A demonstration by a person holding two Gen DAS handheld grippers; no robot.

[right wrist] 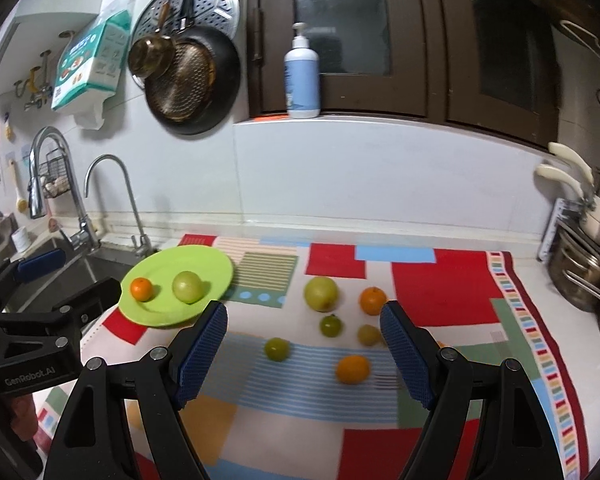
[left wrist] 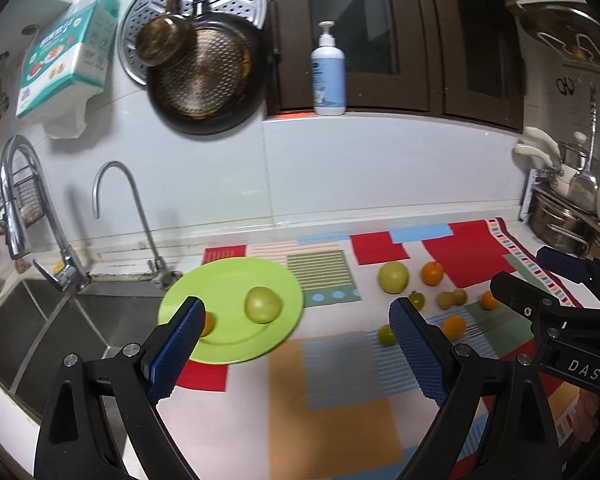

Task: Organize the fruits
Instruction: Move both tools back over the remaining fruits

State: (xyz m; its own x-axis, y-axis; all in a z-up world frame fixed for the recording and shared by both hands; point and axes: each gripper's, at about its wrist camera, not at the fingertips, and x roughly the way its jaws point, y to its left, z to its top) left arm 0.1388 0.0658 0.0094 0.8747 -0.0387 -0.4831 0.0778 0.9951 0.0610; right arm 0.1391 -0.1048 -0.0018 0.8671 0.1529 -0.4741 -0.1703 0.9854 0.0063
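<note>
Left claw (left wrist: 296, 344) and right claw (right wrist: 302, 354): both spread apart, empty, above patchwork cloth (right wrist: 440, 292) on worktop. Beyond right claw, loose fruits on cloth: orange (right wrist: 353, 369), small green ones, large green fruit (right wrist: 320, 293). Farther left, green plate (right wrist: 216, 276) carrying small orange (right wrist: 141, 289) and green fruit (right wrist: 187, 287).

Illumination is even, cool indoor light from above; shadows beneath the fruit are soft and short. Slight motion blur softens the patterned cloth (right wrist: 440, 288) and the green plate (left wrist: 220, 284). Fisheye distortion bends the cabinet (left wrist: 380, 40) edges, and black vignetting fills all corners.
</note>
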